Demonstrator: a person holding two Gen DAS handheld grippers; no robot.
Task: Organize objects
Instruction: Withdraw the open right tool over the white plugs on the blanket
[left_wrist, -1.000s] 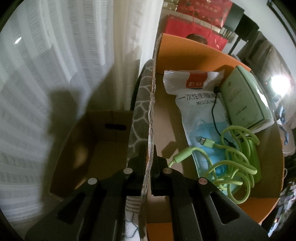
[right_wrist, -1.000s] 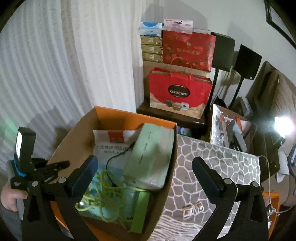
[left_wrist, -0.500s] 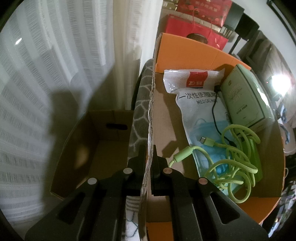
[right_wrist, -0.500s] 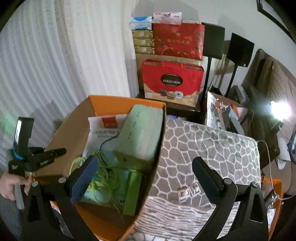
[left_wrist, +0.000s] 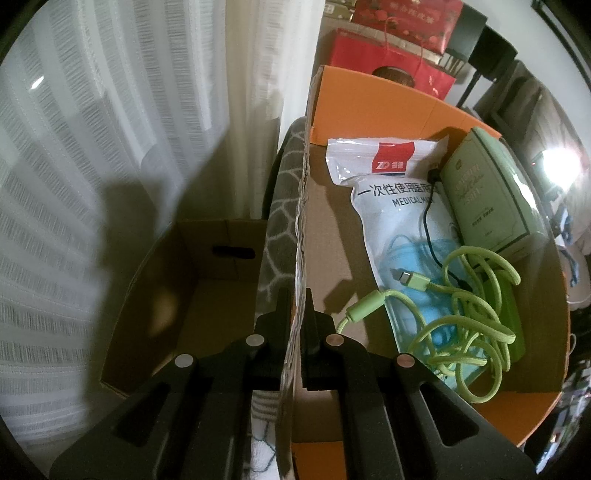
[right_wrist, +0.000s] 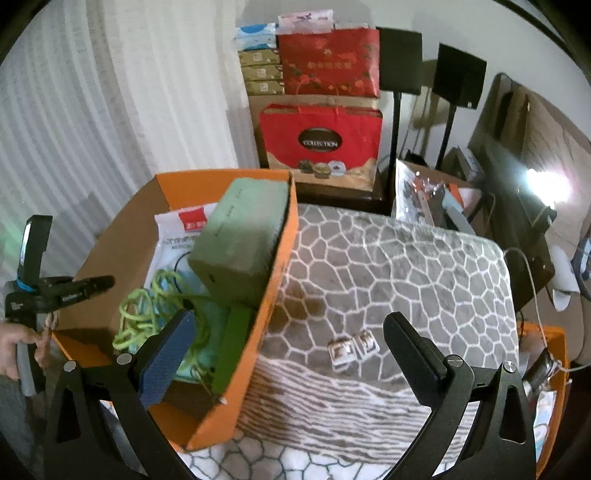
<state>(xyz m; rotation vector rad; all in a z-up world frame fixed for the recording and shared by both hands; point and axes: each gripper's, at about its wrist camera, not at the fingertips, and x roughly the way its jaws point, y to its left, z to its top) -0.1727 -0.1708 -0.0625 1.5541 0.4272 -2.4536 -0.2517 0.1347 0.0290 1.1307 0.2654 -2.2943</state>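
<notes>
Left wrist view: the left gripper (left_wrist: 295, 306) is pinching the near wall of the orange cardboard box (left_wrist: 369, 99), jaws fully closed on the card edge; inside the box a white mask pack (left_wrist: 384, 184), a green boxed item (left_wrist: 487, 195) and a coiled green cable (left_wrist: 469, 317) are lying to the right.

Right wrist view: the right gripper (right_wrist: 291, 354) is hovering with jaws spread wide, gripping nothing; two small white cubes (right_wrist: 352, 349) are sitting on the grey patterned cushion (right_wrist: 388, 266), just right of the box.
</notes>
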